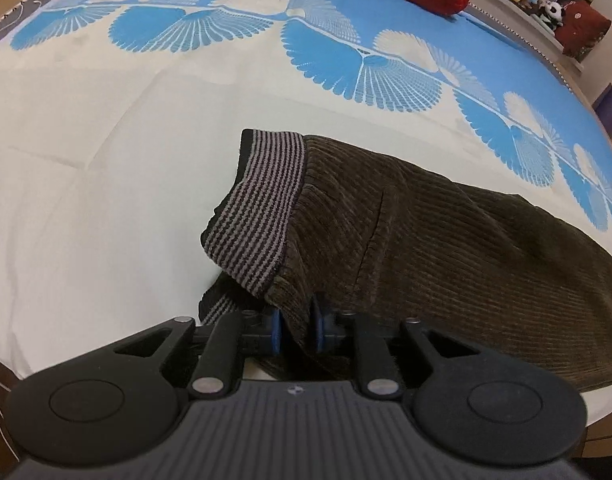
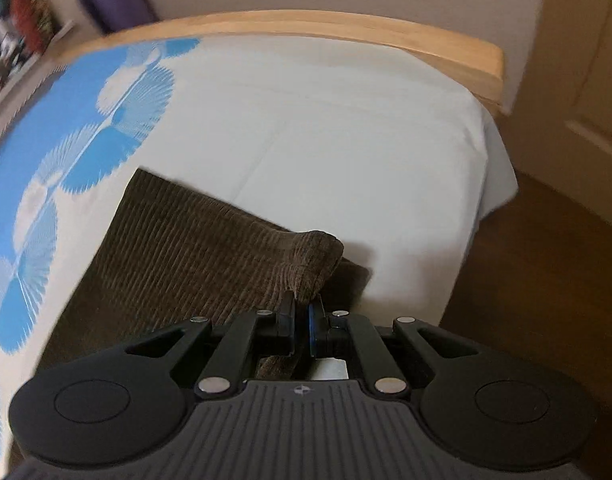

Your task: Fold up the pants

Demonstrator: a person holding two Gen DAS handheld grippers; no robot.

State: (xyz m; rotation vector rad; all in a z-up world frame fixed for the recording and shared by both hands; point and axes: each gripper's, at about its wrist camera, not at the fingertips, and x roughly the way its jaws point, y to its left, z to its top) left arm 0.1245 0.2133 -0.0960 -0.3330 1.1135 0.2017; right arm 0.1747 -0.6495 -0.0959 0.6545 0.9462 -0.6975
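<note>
With both ends pinched, we have the pants (image 1: pixel 446 248) on the bed (image 1: pixel 85 200), near its front edge. Left gripper (image 1: pixel 297 330): fingers clamped on the corduroy just below the striped waistband (image 1: pixel 257 216), pitched steeply down. Right gripper (image 2: pixel 301 326): fingers nearly together on the bunched leg hem (image 2: pixel 314 264), same steep pitch, close to the bed's corner. To fold cleanly, we'd lift both ends level, keep the cloth taut between us, and carry the hem across onto the waistband without letting either pinch slip.

Brown corduroy pants (image 1: pixel 446 248), grey-striped waistband (image 1: pixel 257 200)
</note>
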